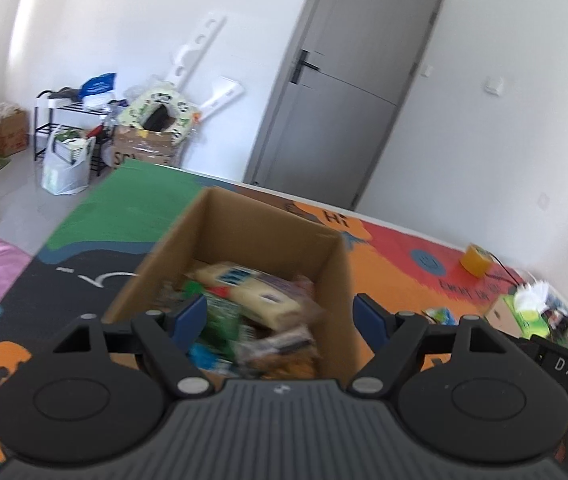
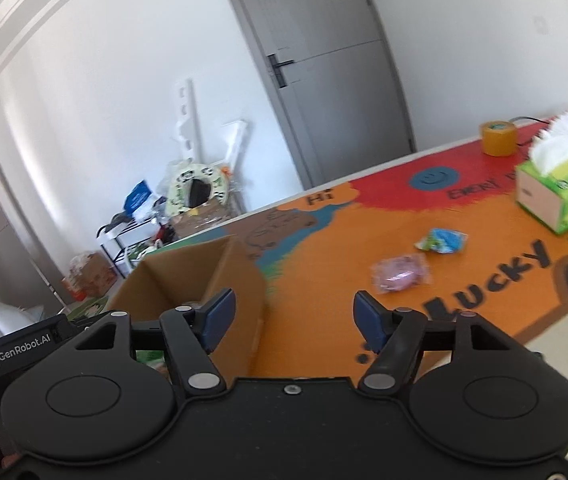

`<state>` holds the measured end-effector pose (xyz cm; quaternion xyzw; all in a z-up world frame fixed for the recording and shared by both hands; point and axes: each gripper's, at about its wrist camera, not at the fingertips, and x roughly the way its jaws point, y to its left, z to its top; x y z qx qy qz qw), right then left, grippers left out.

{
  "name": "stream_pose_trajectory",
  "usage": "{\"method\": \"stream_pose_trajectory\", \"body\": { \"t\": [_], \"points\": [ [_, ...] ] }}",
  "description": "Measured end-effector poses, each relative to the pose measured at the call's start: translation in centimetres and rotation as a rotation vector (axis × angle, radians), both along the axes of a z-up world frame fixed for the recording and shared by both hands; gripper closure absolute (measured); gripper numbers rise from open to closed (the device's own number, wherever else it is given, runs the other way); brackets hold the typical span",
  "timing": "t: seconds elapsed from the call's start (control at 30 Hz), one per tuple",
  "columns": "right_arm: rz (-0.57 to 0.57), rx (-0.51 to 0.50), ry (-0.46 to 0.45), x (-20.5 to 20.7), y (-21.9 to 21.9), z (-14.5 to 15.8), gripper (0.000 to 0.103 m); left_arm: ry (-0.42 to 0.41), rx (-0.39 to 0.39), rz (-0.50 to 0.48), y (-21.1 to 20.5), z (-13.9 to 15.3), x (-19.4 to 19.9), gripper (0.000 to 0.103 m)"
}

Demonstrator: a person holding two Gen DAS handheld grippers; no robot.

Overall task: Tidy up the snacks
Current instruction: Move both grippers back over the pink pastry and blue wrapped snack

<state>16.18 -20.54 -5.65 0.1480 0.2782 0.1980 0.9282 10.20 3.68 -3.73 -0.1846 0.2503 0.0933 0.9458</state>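
An open cardboard box (image 1: 336, 276) stands on the colourful table mat and holds several snack packets (image 1: 252, 300). My left gripper (image 1: 282, 316) is open and empty just above the box's near side. In the right wrist view the box (image 2: 228, 276) is at the left. My right gripper (image 2: 294, 316) is open and empty above the mat beside the box. A pink snack packet (image 2: 400, 274) and a blue-green snack packet (image 2: 442, 240) lie loose on the orange mat (image 2: 344, 240) ahead and to the right of it.
A green tissue box (image 2: 560, 192) and a yellow tape roll (image 2: 498, 138) stand at the far right of the table. Beyond the table are a grey door (image 1: 344, 100), a black rack with bags (image 1: 68, 132) and boxes on the floor.
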Motion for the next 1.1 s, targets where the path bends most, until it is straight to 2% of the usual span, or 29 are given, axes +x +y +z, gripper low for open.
{"method": "stream_pose_trajectory", "body": {
  "t": [0.1, 0.5, 1.1],
  "points": [
    [-0.020, 0.005, 0.012, 0.1, -1.5, -0.4, 0.037, 0.011, 0.012, -0.024, -1.8, -0.1, 0.7, 0.024],
    [-0.089, 0.025, 0.025, 1.1, -7.1, -0.9, 0.019, 0.042, 0.064, -0.097, -7.3, 0.5, 3.1, 0.020],
    [-0.148, 0.057, 0.069, 6.1, -11.8, -0.6, 0.016, 0.070, 0.056, -0.157, -11.6, 1.9, 9.4, 0.019]
  ]
}}
